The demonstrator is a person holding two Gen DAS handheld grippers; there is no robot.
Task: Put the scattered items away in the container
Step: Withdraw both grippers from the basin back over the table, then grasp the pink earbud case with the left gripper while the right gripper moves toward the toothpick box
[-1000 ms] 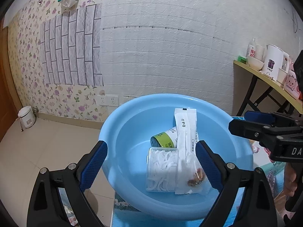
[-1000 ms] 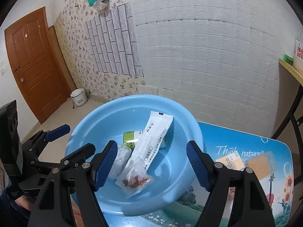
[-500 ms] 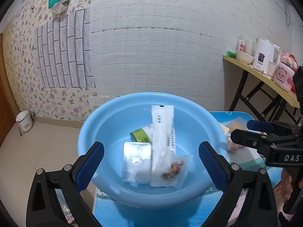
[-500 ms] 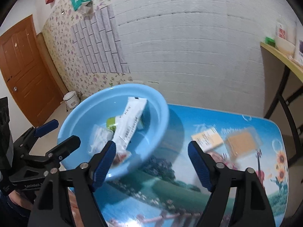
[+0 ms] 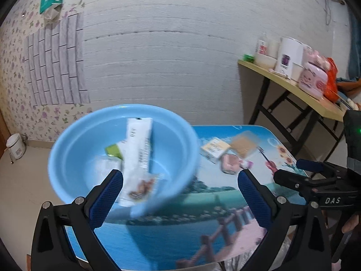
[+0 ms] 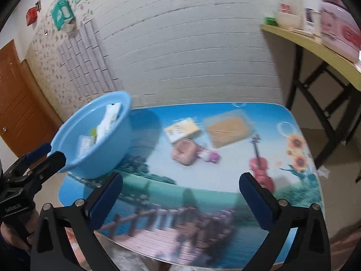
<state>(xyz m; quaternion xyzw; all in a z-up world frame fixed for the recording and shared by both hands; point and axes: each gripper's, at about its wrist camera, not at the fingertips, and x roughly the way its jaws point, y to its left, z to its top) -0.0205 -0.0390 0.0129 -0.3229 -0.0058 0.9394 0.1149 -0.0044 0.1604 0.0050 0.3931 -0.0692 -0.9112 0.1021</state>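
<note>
A light blue basin point(image 5: 74, 158) stands at the table's left end and also shows in the right wrist view point(image 6: 106, 149). It holds a long white packet point(image 5: 137, 149), a green-labelled can point(image 5: 112, 150) and a clear pack. On the table lie a yellow-white box point(image 6: 181, 129), a tan flat pack point(image 6: 227, 131), a pink item point(image 6: 183, 154) and a small white-purple item point(image 6: 209, 157). My left gripper point(image 5: 180, 194) is open and empty just in front of the basin. My right gripper point(image 6: 180, 192) is open and empty, near the table's front edge.
The small table point(image 6: 203, 203) has a printed scenic top and stands against a white brick wall. A side table point(image 5: 293, 90) with cups and jars is at the right. A brown door point(image 6: 15, 103) is at the left.
Both grippers have pulled back and swung right, away from the basin. The table and its loose items have come into view. Both stay open.
</note>
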